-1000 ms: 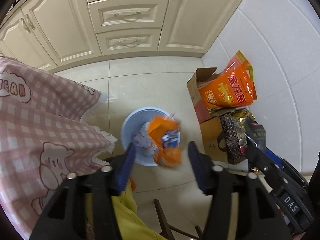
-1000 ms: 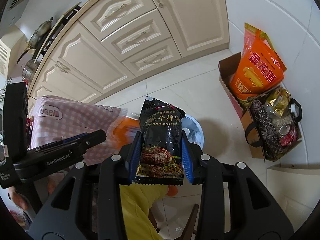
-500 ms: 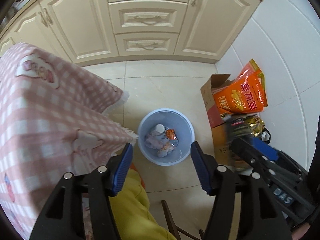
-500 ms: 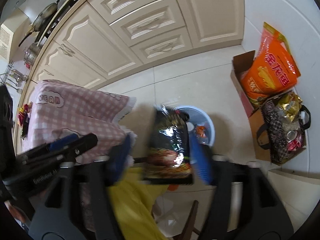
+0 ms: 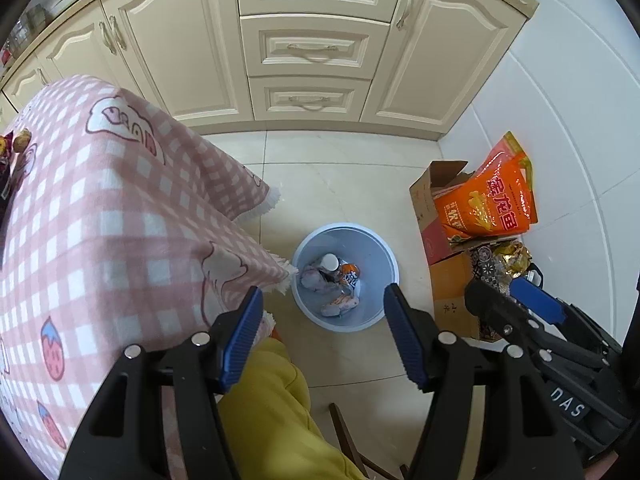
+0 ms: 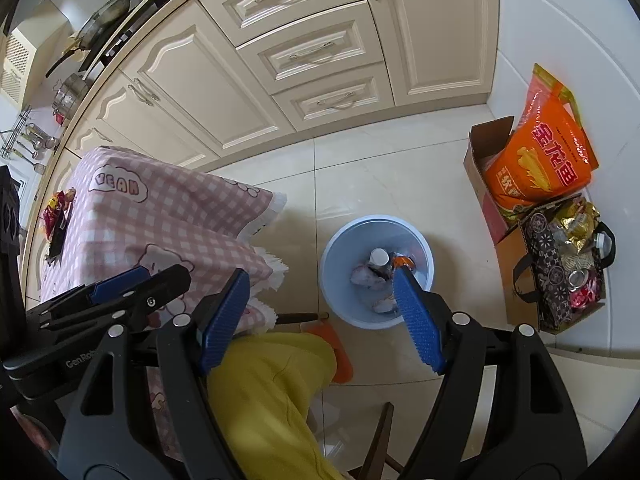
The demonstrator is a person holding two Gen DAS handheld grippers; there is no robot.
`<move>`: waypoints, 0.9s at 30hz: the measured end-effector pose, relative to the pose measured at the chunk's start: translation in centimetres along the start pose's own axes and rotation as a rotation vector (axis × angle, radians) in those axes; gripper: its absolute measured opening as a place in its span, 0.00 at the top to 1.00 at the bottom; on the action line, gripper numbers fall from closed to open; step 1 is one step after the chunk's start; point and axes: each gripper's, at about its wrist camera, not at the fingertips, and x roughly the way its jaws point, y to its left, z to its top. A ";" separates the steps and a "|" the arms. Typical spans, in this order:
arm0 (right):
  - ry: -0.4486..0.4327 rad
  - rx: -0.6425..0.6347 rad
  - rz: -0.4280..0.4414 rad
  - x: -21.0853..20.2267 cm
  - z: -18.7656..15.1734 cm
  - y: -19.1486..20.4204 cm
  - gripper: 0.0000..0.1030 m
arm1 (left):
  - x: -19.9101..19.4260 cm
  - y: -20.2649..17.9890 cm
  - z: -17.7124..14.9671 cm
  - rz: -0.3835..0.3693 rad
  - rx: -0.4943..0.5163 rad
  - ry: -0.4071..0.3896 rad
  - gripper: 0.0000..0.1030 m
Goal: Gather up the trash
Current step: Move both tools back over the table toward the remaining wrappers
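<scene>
A light blue trash bin (image 5: 378, 240) stands on the floor below both grippers, also in the right wrist view (image 6: 342, 236). It holds crumpled wrappers (image 5: 340, 300), an orange packet (image 5: 349, 272) and a white-capped bottle (image 5: 330, 261). My left gripper (image 5: 322, 328) is open and empty above the bin's near side. My right gripper (image 6: 322, 316) is open and empty; its right finger (image 6: 416, 320) overlaps the bin's rim. The black sauce packet is not visible in either view.
A table with a pink checked cloth (image 5: 100, 220) is at the left, with wrappers (image 6: 54, 208) on its far end. A cardboard box with an orange bag (image 5: 492, 200) and a patterned bag of items (image 6: 560, 264) stand right of the bin. Cream cabinets (image 5: 312, 48) behind. Yellow trouser leg (image 6: 272, 392) below.
The orange packet fell from my left gripper into the bin. My right gripper opened and the black sauce packet left it. Both grippers have risen higher above the bin.
</scene>
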 end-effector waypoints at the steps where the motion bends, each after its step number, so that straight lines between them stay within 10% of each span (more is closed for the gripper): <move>1: -0.003 -0.001 0.000 -0.2 -0.1 0.1 0.29 | -0.2 0.0 -0.1 -0.002 0.001 -0.003 0.40; 27: -0.112 -0.098 0.037 -6.5 -4.6 8.5 0.28 | -10.7 5.6 -6.9 0.012 -0.065 -0.190 0.39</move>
